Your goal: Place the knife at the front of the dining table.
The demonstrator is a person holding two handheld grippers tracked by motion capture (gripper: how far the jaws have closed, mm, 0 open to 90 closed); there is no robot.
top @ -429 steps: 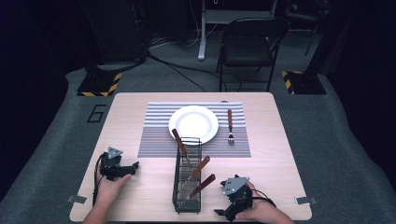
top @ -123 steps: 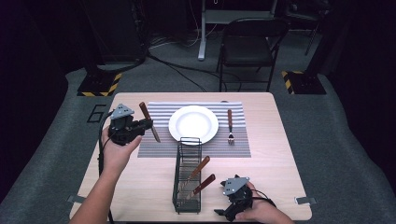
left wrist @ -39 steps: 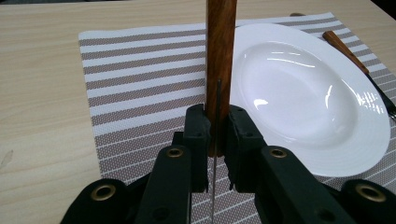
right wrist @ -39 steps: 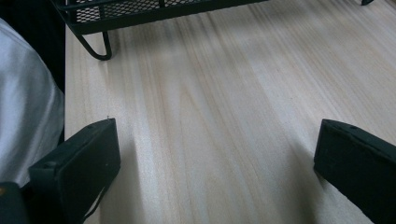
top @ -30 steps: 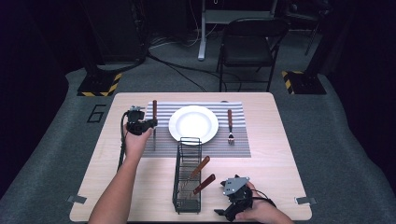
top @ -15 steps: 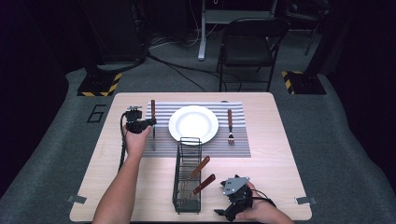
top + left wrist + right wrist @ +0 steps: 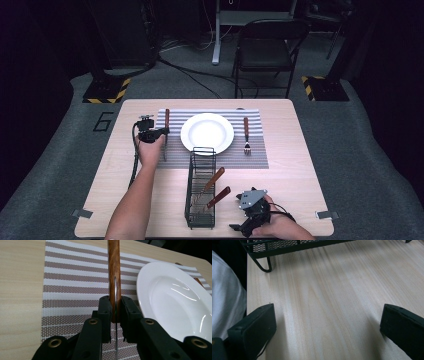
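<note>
A knife (image 7: pixel 167 116) with a wooden handle (image 7: pixel 114 265) lies lengthwise over the striped placemat (image 7: pixel 250 155), just left of the white plate (image 7: pixel 207 133), its handle pointing away from me. My left gripper (image 7: pixel 159 132) is shut on the knife where the handle meets the blade, its jaws (image 7: pixel 115 305) pressed to both sides. The plate (image 7: pixel 175 300) rises at the right of the left gripper view. A fork (image 7: pixel 246 134) rests on the mat right of the plate. My right gripper (image 7: pixel 243 222) sits low on the table's near right, open (image 7: pixel 327 327) over bare wood.
A black wire rack (image 7: pixel 201 186) stands in front of the plate and holds two wooden-handled utensils (image 7: pixel 215 179). Its foot and lower edge (image 7: pixel 263 266) show just beyond the right gripper. A chair (image 7: pixel 267 47) stands behind the table.
The left gripper went from the near left, empty, to the mat with a knife from the rack. Over the last second it barely shifted. The right gripper stayed still.
</note>
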